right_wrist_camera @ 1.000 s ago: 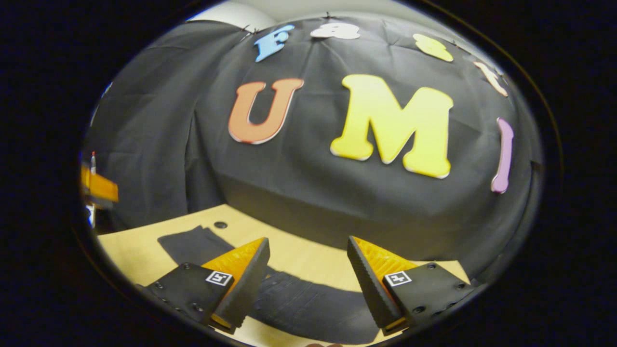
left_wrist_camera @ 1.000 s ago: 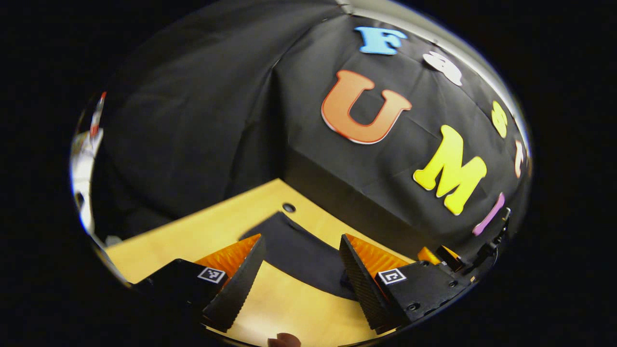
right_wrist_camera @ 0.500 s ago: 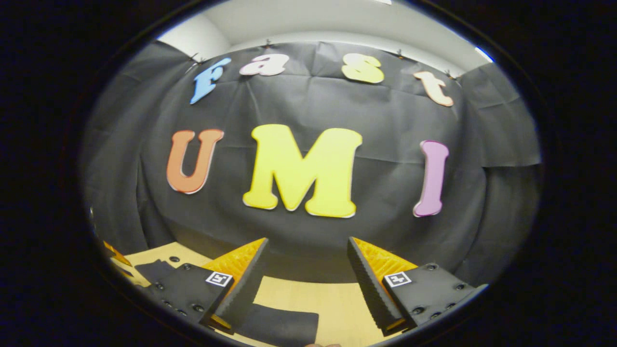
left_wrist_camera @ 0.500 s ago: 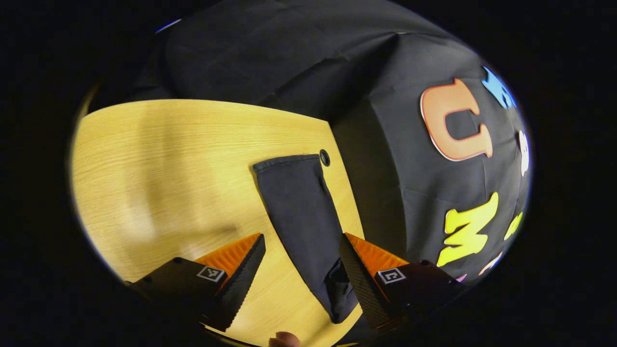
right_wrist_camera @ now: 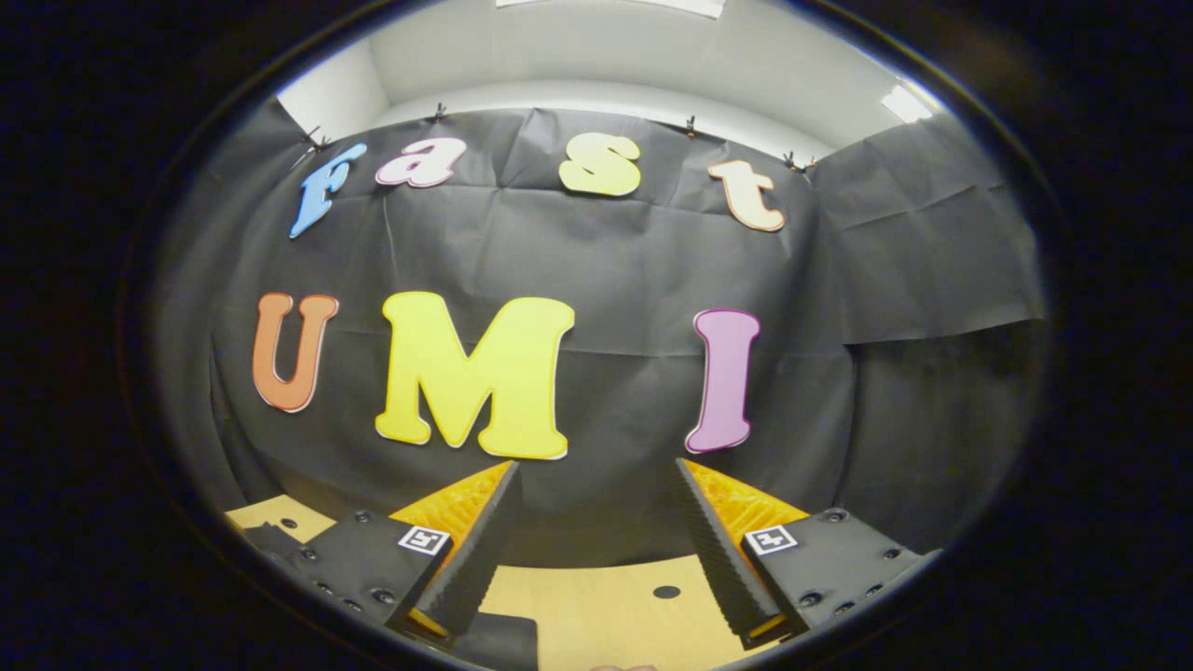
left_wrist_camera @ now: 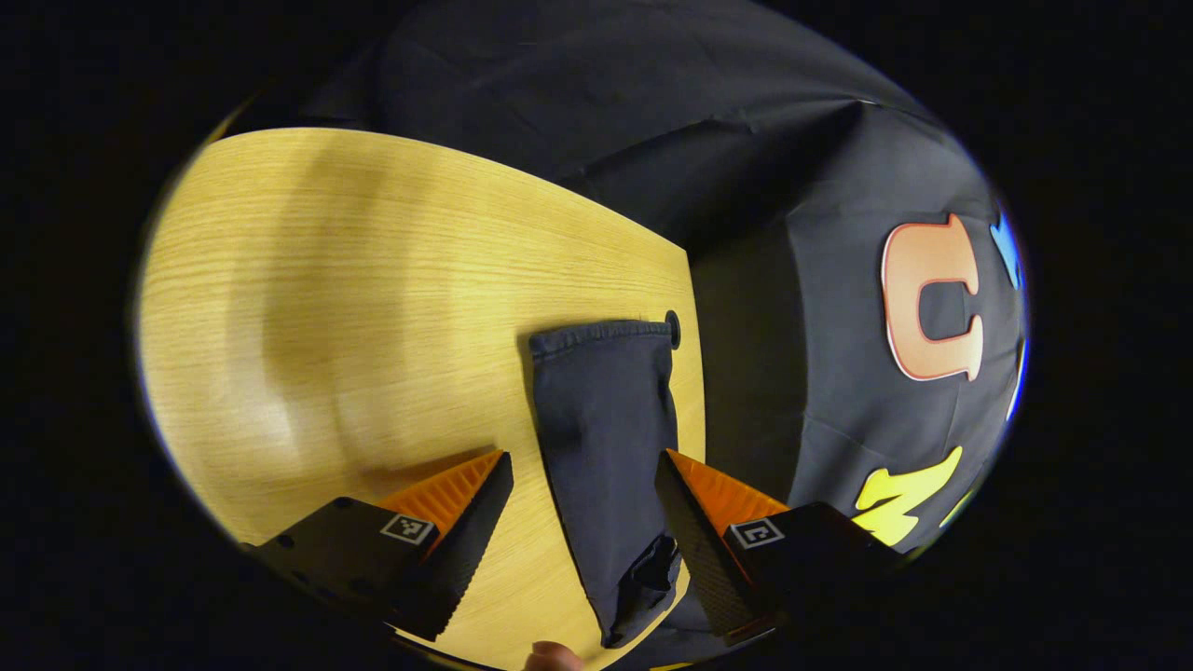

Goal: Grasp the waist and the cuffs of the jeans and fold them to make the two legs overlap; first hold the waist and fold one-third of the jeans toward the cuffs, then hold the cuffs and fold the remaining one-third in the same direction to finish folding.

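Black cloth hangs around the booth on every side, and in front of it sits a pale wooden table (left_wrist_camera: 354, 308) with the jeans (left_wrist_camera: 606, 438) laid out near its far edge, close to the cloth. In the left gripper view the dark denim runs as one long narrow strip away from the gripper, its hemmed cuff end (left_wrist_camera: 601, 333) lying just beside a small round hole in the tabletop (left_wrist_camera: 673, 329); the end nearer the gripper is bunched and rumpled. The strip looks no wider than a single leg, so I judge the legs are already overlapped, though I cannot tell that for sure. The left gripper (left_wrist_camera: 582, 508) hovers over the near part of the strip with its jaws spread wide and nothing between them, lined up along the cloth as if to come down on it. The right gripper (right_wrist_camera: 596, 522) is likewise wide open and empty, tilted up toward the booth wall, with a corner of dark cloth (right_wrist_camera: 499, 643) at the bottom edge below its fingers. My guess is that both hands are between grasps, getting placed for the waist hold that begins the fold toward the cuffs.
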The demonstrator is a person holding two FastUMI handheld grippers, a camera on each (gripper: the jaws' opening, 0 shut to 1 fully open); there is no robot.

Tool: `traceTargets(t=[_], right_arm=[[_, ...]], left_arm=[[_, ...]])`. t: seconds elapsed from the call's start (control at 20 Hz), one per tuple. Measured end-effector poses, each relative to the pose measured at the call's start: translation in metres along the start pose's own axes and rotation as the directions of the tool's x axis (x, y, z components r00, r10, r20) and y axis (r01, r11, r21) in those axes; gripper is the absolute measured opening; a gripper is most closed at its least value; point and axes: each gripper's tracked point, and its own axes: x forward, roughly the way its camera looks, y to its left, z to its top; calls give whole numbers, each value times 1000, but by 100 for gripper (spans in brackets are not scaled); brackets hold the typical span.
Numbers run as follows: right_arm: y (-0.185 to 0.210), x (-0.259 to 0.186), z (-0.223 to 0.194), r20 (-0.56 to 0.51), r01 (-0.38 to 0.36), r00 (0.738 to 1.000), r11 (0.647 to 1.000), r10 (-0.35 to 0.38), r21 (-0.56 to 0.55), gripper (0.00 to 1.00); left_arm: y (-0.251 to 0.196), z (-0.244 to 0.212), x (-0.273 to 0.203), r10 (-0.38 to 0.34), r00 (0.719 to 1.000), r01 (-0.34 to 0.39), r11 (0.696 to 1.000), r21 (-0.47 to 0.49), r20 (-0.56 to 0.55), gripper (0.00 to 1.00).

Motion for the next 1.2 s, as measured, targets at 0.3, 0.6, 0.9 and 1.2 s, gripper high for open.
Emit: traceTargets(t=[0.3, 0.6, 0.9, 1.2], right_arm=[[-34, -1, 7, 2, 66, 998, 998, -66, -1, 99], [-64, -2, 2, -22, 129, 991, 991, -130, -17, 98], [-75, 1, 0, -29, 169, 985, 985, -170, -30, 99], [-82, -2, -5, -45, 187, 981, 982, -187, -19, 98]], left_arm=[[-17, 12, 27, -63, 998, 64, 996, -57, 24, 99], [-42, 16, 64, -144, 989, 148, 980, -130, 41, 99], [-16, 15, 84, -74, 997, 77, 992, -99, 36, 33], [-24, 11, 82, -56, 997, 55, 998, 12, 46, 5]])
